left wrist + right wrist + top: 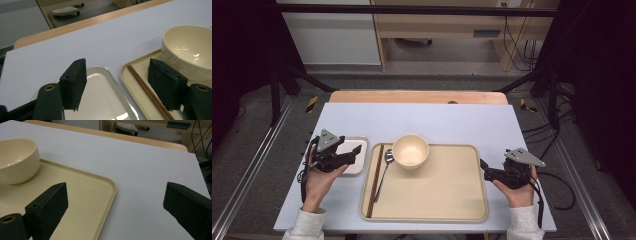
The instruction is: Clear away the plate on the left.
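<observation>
From above, the left gripper hangs spread over the small metal plate beside the tray; its own view shows that plate thin, stiff, slick, best pinched at the rim; the right gripper gapes empty.

No text, label, brand, number or sign can be read anywhere in these views, neither on the table nor on anything that stands on it
</observation>
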The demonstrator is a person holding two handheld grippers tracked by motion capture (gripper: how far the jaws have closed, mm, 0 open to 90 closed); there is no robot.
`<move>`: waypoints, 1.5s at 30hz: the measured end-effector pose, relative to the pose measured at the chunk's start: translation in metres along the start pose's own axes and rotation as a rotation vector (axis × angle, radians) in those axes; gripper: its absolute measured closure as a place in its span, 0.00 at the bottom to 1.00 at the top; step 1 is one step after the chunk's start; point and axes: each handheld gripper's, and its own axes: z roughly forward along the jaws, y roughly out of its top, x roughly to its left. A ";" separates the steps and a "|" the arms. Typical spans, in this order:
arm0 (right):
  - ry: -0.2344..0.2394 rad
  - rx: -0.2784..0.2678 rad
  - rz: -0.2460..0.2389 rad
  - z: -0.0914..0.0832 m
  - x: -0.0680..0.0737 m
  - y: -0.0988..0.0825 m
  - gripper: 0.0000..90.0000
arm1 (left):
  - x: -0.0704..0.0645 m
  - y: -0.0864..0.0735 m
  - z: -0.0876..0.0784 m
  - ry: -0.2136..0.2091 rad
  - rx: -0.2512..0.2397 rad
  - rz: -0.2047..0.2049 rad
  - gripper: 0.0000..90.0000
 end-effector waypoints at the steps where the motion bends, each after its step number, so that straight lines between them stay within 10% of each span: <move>1: 0.000 -0.001 0.004 0.000 0.000 0.000 0.07 | 0.004 -0.001 0.000 0.004 0.002 -0.009 0.35; 17: 0.016 0.003 -0.006 0.000 0.002 0.000 0.07 | 0.054 -0.020 -0.002 0.071 0.054 -0.095 0.34; 45: 0.009 0.013 -0.018 0.003 0.005 0.000 0.07 | 0.093 -0.049 0.023 0.161 0.217 -0.168 0.49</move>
